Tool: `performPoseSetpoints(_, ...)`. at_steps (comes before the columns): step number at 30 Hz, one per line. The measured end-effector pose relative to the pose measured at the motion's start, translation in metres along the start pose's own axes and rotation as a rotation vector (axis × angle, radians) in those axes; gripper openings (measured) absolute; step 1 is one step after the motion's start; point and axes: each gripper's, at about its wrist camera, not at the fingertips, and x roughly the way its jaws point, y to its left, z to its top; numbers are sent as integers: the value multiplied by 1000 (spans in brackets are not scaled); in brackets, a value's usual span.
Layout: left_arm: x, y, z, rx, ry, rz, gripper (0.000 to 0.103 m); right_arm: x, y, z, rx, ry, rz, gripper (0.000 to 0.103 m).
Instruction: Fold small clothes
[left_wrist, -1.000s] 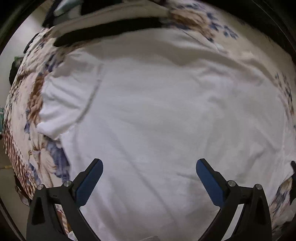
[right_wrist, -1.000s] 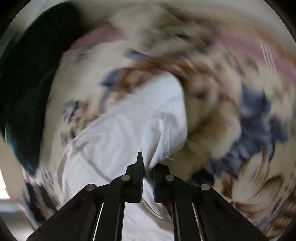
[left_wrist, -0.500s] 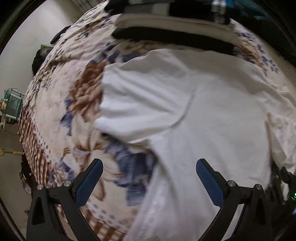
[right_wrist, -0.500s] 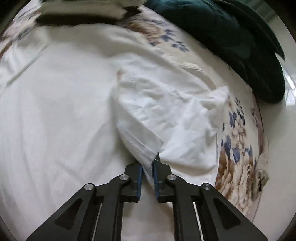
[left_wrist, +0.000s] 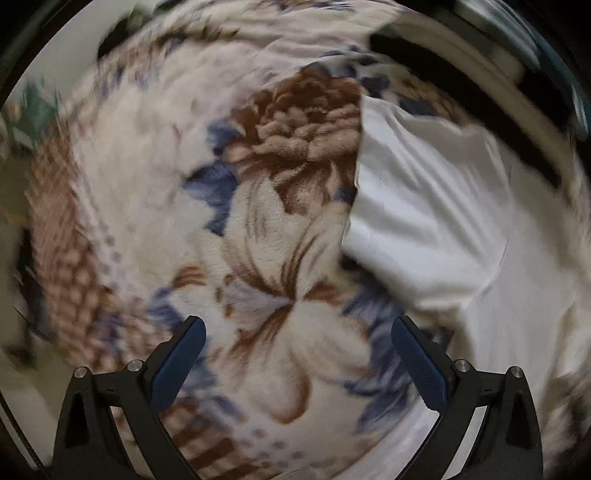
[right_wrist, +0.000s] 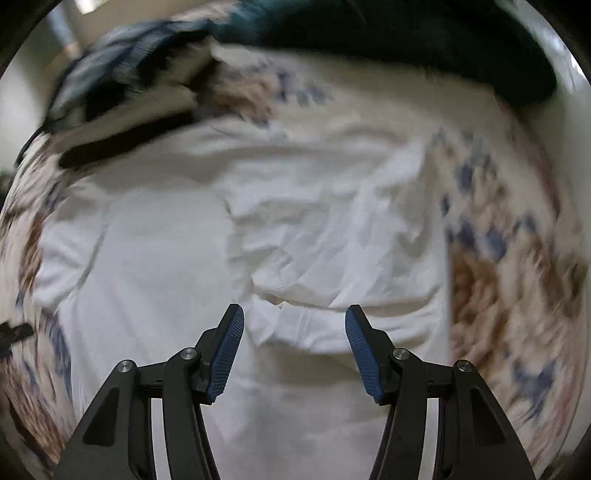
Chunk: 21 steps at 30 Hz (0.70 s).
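Since half a second before: right gripper (right_wrist: 294, 345) let go of sleeve hem, jaws now parted about halfway, holding nothing, hovering over shirt (right_wrist: 155, 280). Right sleeve (right_wrist: 332, 236) left folded inward onto shirt body, rumpled. Left gripper (left_wrist: 297, 356) swung off shirt toward blanket (left_wrist: 258, 229), jaws wide apart and empty, above floral print. Left sleeve (left_wrist: 413, 206) spread flat, unfolded, just beside that gripper's path. Shirt lay flat on blanket. Judged early in task: one sleeve in; other sleeve, side folds and bottom fold left. Dark clothes (right_wrist: 122, 136) beyond collar, untouched.
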Motion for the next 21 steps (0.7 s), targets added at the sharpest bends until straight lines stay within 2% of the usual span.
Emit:
performPoseSetpoints(1, 7, 7, 6, -67, 37, -81, 103, 10, 3, 0, 19, 60, 40, 59)
performPoseSetpoints(2, 13, 11, 9, -121, 66, -142, 103, 12, 5, -4, 44, 77, 69, 59)
performPoseSetpoints(5, 36, 18, 18, -327, 156, -379, 103, -4, 6, -16, 95, 25, 47, 59)
performPoseSetpoints(7, 43, 12, 23, -380, 141, -441, 101, -13, -2, -22, 154, 11, 29, 59)
performPoseSetpoints(9, 45, -1, 30, -387, 94, -436, 97, -21, -14, -30, 230, 3, 17, 59)
performPoseSetpoints(10, 44, -9, 33, -377, 57, -434, 83, -24, -21, -33, 264, 0, 5, 59)
performPoseSetpoints(11, 42, -15, 36, -363, 36, -417, 51, -28, -28, -36, 300, -3, -3, 59)
performPoseSetpoints(13, 35, -29, 43, -309, -18, -419, 6, -34, -37, -41, 344, -5, -15, 59)
performPoseSetpoints(17, 11, -50, 50, -223, -141, -394, 4, -51, -59, -50, 403, -40, -43, 59)
performPoseSetpoints(19, -9, -66, 49, -122, -225, -372, 3, -59, -68, -57, 417, -57, -56, 59)
performPoseSetpoints(21, -38, -98, 43, 59, -330, -353, 3, -66, -81, -61, 439, -67, -60, 59)
